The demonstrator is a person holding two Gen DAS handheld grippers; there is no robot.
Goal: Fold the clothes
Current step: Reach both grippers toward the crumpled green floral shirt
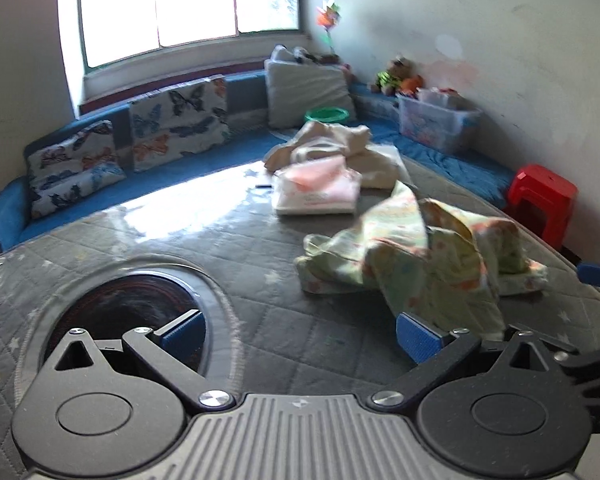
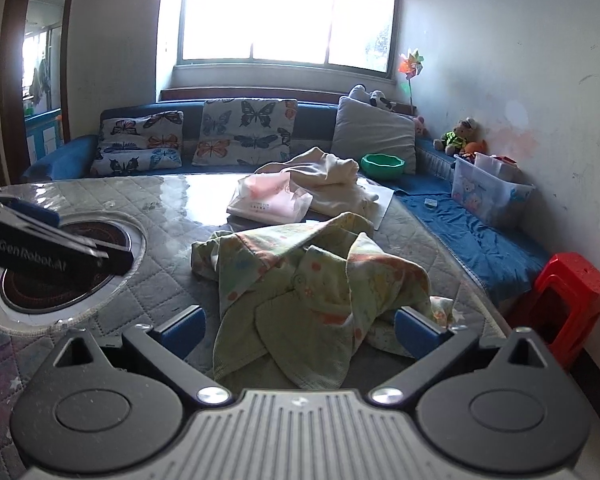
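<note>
A crumpled light-green patterned garment lies on the grey quilted table; it also shows in the left wrist view, to the right. My right gripper is open, its fingers on either side of the garment's near edge, gripping nothing. My left gripper is open and empty over the table, its right finger beside the garment's hanging corner. The left gripper also shows at the left edge of the right wrist view. A cream garment lies bunched at the table's far side.
A round dark burner is set into the table at the left. A pink tissue pack sits mid-table. A blue sofa with butterfly cushions, a green bowl and a plastic bin surrounds the table. A red stool stands at right.
</note>
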